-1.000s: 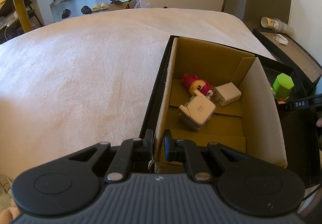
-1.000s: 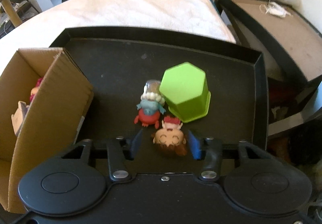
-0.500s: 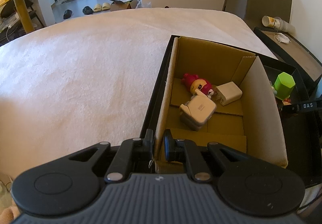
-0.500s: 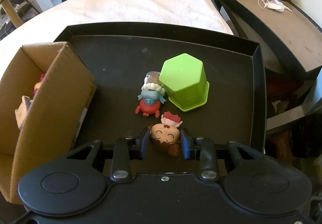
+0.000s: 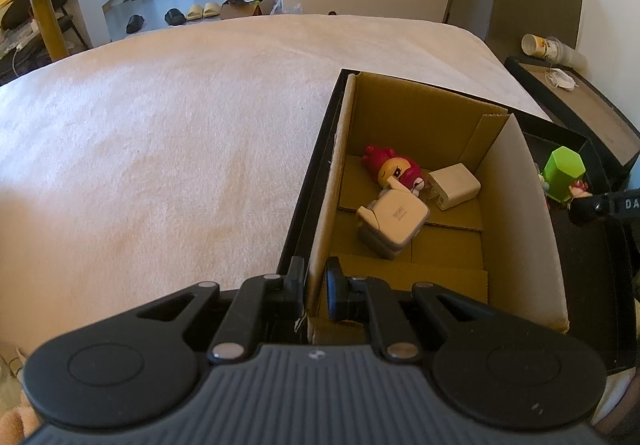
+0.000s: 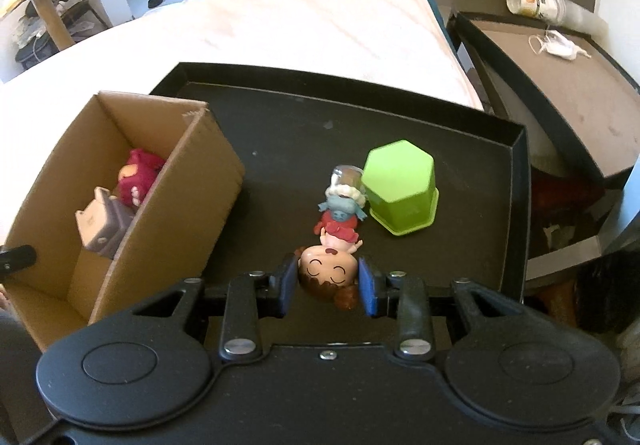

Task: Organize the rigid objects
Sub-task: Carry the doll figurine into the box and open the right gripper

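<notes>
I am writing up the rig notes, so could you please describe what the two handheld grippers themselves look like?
Both are matte black plastic with two round discs at the body's corners, angular linkage arms and silver pivot screws. The left gripper has a ribbed dark grey centre panel and black pads. The right gripper has a smooth black body and blue pads. White lettering beginning "DA" marks its side in the left wrist view. No cables or sleeves show.

Cardboard box [image 6: 132, 205] left in tray [image 6: 516, 205]
</notes>
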### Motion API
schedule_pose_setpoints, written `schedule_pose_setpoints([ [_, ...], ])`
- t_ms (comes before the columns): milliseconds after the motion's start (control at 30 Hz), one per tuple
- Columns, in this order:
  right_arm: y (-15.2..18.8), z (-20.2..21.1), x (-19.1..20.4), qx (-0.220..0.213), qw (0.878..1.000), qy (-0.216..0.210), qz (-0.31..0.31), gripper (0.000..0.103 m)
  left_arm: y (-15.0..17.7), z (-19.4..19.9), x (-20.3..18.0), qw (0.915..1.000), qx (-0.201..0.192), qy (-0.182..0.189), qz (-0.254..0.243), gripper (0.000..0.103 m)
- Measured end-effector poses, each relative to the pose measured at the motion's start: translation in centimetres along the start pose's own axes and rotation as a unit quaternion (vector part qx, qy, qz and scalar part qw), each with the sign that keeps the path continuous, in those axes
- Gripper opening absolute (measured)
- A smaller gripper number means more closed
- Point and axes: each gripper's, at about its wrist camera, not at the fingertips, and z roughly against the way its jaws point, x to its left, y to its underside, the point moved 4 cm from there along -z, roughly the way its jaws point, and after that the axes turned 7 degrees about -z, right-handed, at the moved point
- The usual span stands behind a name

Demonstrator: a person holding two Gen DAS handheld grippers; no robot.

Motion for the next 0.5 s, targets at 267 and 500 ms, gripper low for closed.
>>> schedule_pose_setpoints([
  [267, -1.8, 2.6, 2.7, -0.030, 0.999, -0.016, 0.017, 0.033, 0.1, 0.1, 0.2, 0.9999, -0.001, 0.008, 0.007, 0.010],
  [500, -3.1, 4.4, 5.5, -0.048, 0.997, -0.030, 0.045, 0.033, 0.2, 0.2, 0.4, 0.9998, -0.002, 0.017, 0.013, 0.010],
])
